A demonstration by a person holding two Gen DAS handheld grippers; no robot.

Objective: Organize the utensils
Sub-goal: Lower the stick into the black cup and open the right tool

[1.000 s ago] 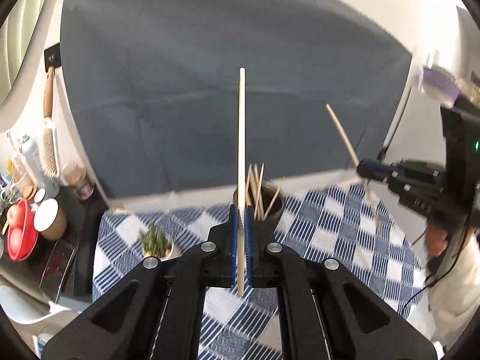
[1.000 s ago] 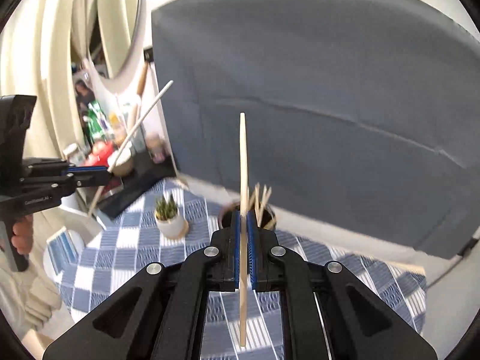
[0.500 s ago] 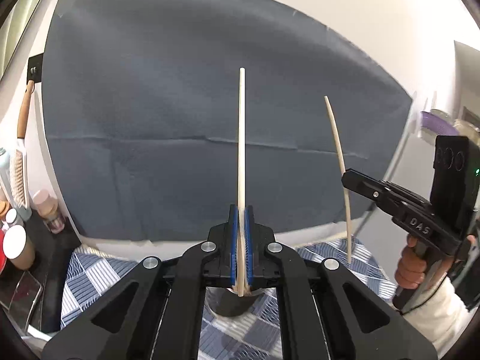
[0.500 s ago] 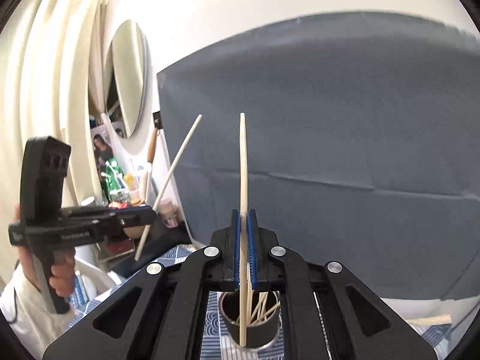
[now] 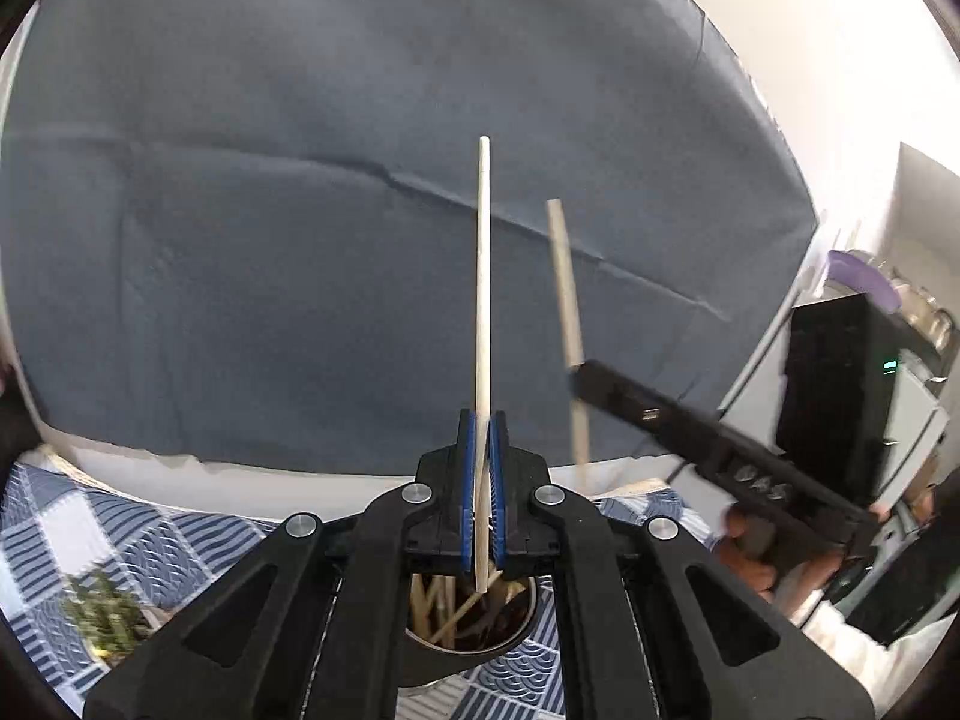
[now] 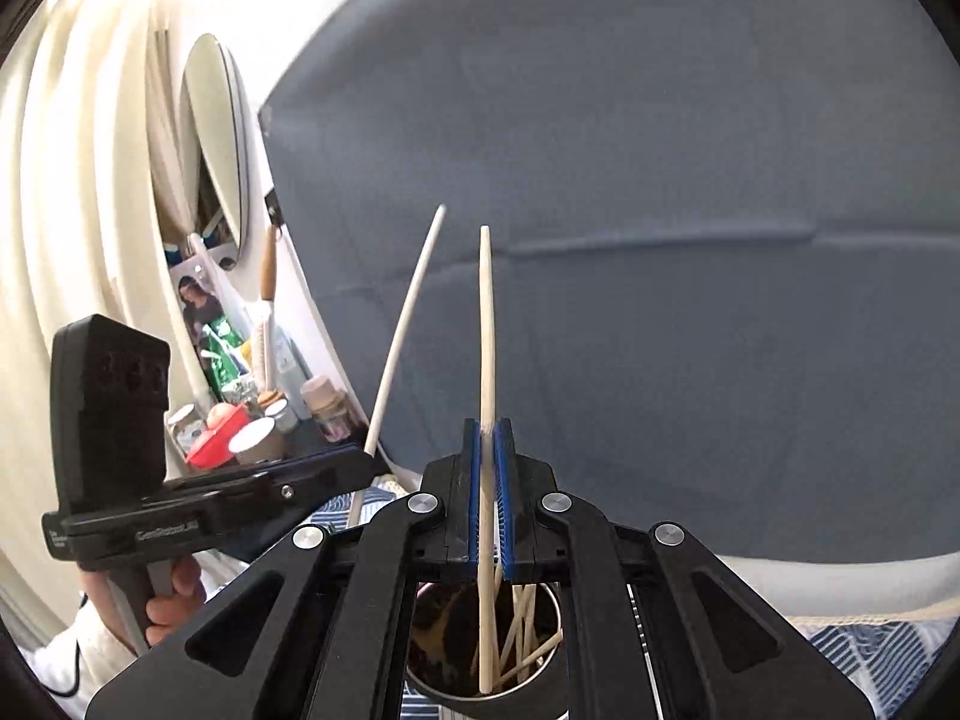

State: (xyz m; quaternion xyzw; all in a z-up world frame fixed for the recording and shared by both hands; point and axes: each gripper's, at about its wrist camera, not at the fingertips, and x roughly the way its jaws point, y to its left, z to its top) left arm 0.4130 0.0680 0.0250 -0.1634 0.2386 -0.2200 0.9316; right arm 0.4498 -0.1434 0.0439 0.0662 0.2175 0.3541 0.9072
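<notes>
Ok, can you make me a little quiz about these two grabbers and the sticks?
1. True or false: the left gripper holds a chopstick upright.
2. What sits right under the right gripper? A) a plate B) a cup with sticks in it C) a spoon
3. Fill in: the cloth under the cup has blue and white ____.

Key: 1 true; 2 B; 3 checks.

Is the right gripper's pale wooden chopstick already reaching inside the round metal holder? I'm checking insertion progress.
Yes, the pale wooden chopstick passes between the right gripper fingers and its lower tip sits inside the round metal holder.
</notes>
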